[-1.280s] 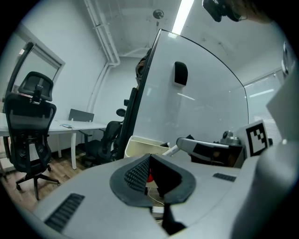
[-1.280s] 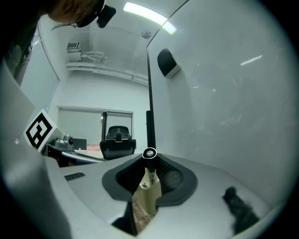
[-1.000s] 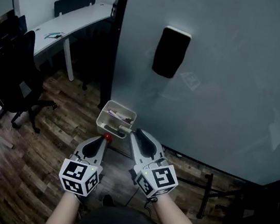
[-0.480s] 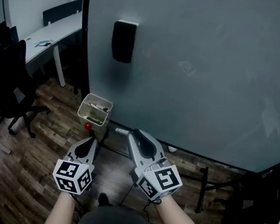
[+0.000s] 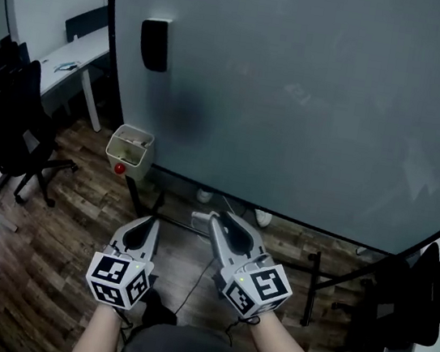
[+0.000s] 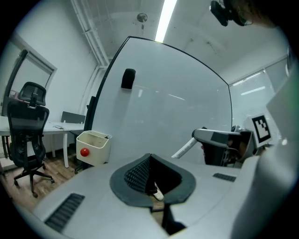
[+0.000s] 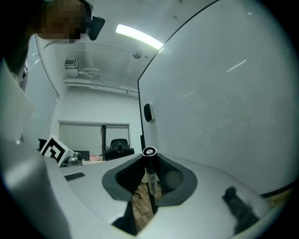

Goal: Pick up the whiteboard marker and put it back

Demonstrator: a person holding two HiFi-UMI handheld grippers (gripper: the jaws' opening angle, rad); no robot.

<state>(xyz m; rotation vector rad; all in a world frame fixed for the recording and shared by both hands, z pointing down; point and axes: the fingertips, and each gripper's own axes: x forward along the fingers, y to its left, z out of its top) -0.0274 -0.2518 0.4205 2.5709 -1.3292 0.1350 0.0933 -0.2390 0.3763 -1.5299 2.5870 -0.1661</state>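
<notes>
Whiteboard fills the view, with a cream bin hung at its lower left edge, well apart from both grippers. Returning the marker there likely means carrying it level and lining it up over the bin's mouth before letting go. The right gripper is clamped, jaws partly apart, on the whiteboard marker. The left gripper is closed on nothing.
</notes>
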